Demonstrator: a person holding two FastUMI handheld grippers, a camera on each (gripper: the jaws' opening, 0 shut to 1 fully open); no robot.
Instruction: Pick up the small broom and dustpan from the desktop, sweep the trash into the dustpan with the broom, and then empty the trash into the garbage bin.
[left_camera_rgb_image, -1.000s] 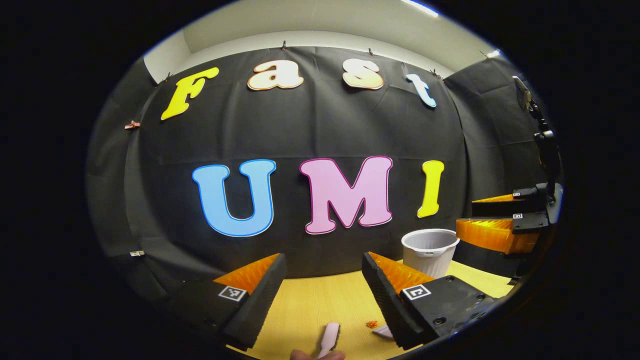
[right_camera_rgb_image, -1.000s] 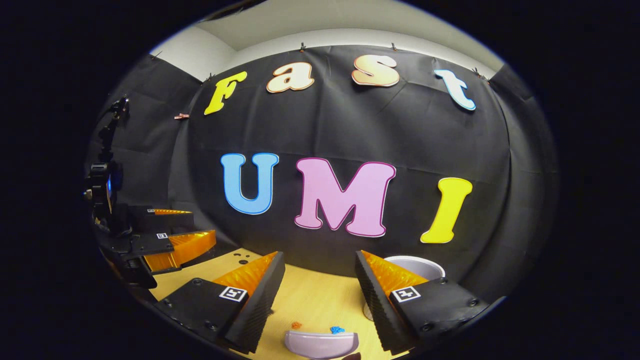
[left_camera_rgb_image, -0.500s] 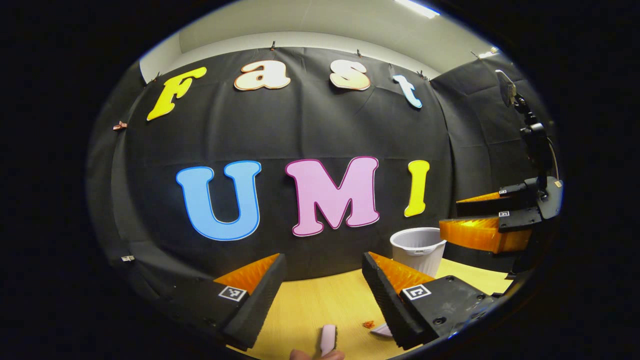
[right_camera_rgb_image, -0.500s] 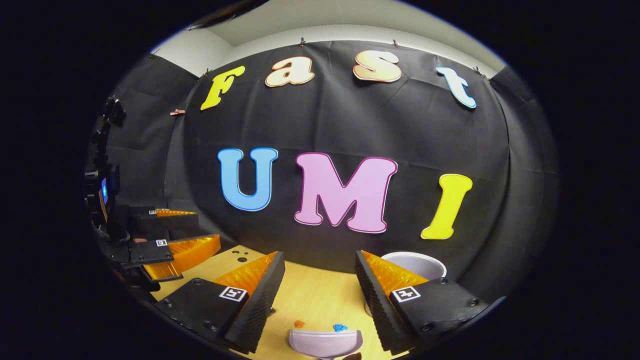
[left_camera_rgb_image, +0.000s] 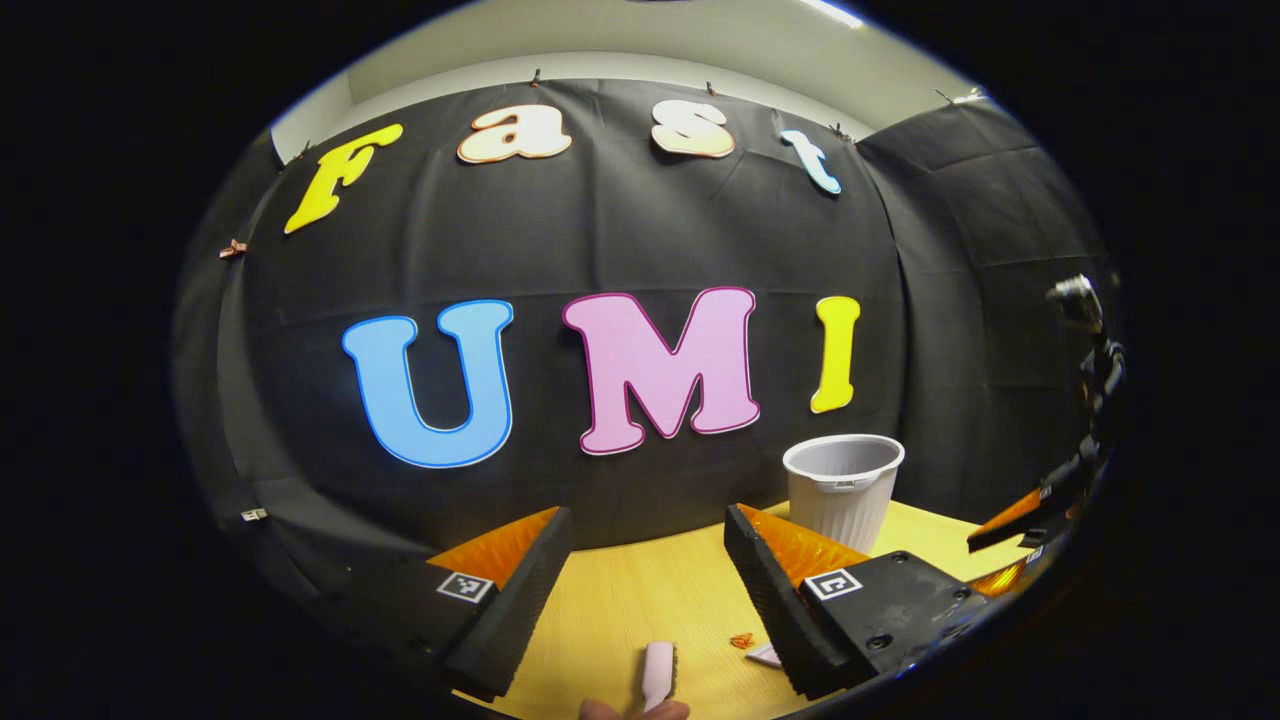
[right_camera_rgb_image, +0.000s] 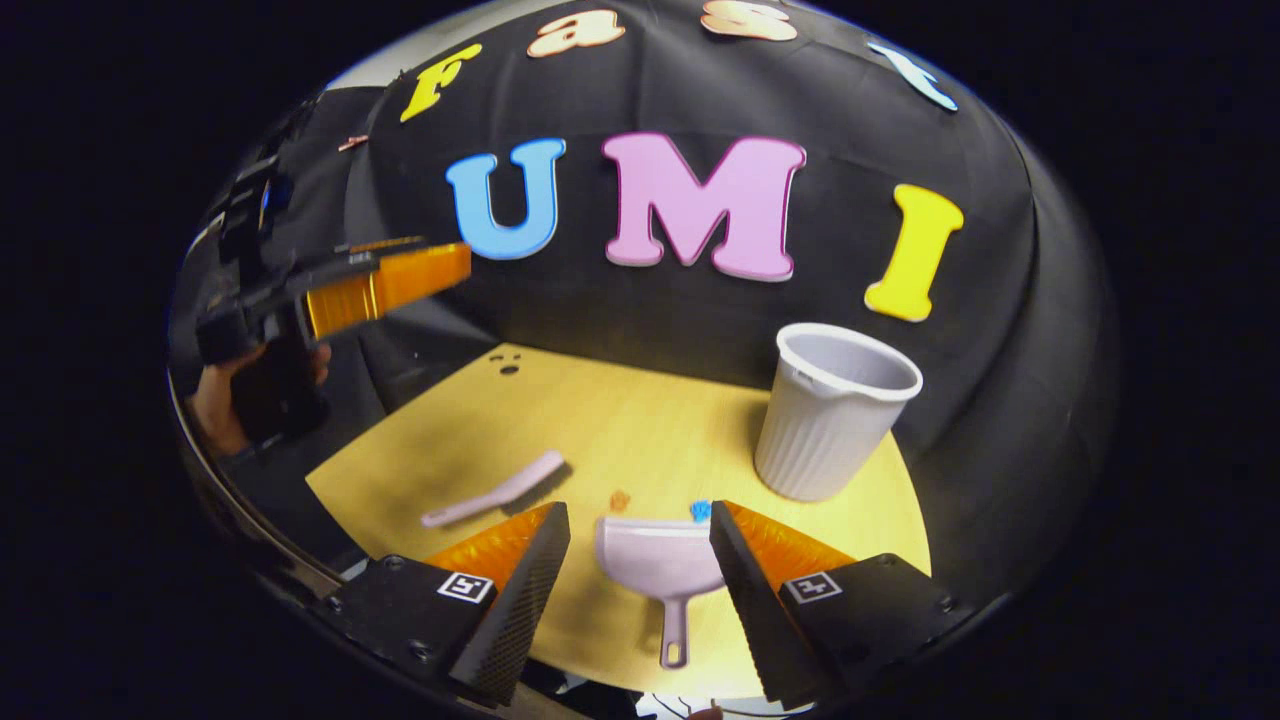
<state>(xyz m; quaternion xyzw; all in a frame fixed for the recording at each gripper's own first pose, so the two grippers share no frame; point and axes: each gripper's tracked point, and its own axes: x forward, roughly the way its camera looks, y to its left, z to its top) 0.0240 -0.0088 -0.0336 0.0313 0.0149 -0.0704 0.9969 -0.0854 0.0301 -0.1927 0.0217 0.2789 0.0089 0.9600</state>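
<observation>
In the right gripper view a pale lilac dustpan lies flat on the yellow desktop, handle toward me, between the fingers of my open right gripper, which hovers above it. A small pale broom lies to its left. An orange scrap and a blue scrap rest at the pan's far edge. My left gripper, held by a hand, is raised at the left. In the left gripper view my left gripper is open above the broom, with an orange scrap nearby.
A white ribbed garbage bin stands upright at the back right of the desktop, also seen as the bin in the left gripper view. The right gripper shows low at the right there. Two small dark holes mark the desktop's far side.
The right gripper has tipped downward and pulled back, so the whole desktop, dustpan, broom and bin now show. In the left gripper view the right gripper dropped low to the right edge.
</observation>
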